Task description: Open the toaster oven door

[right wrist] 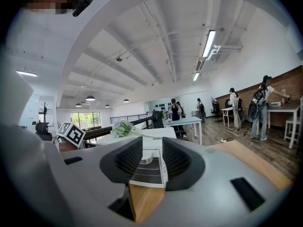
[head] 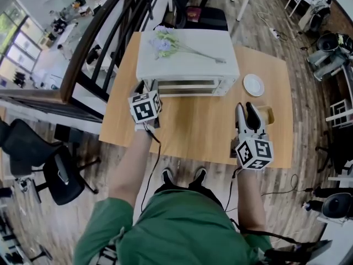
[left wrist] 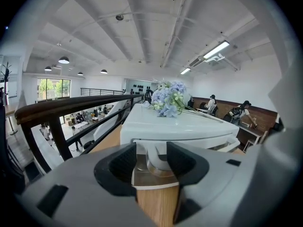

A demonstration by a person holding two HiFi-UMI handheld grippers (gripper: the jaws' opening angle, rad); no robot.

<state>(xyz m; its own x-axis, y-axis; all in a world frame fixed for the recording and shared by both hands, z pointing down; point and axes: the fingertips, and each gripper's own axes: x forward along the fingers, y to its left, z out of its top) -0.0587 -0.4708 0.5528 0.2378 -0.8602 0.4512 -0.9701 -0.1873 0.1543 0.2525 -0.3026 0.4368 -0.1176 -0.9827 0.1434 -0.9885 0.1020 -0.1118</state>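
Observation:
A white toaster oven [head: 187, 59] stands at the far side of the wooden table [head: 193, 131], with a spray of pale flowers [head: 165, 43] lying on its top. My left gripper [head: 146, 93] is at the oven's front left corner. In the left gripper view its jaws [left wrist: 151, 157] are closed around the left end of the white door handle [left wrist: 158, 159], with the door glass just below. My right gripper [head: 246, 108] hovers over the table, right of the oven and apart from it. It is open with nothing between its fingers, and it faces the oven door [right wrist: 149, 167].
A small white plate [head: 253, 84] lies right of the oven, and a small wooden box [head: 268, 115] sits beside my right gripper. A dark railing [head: 94, 37] runs along the table's left side. A black office chair [head: 60, 170] stands at the lower left.

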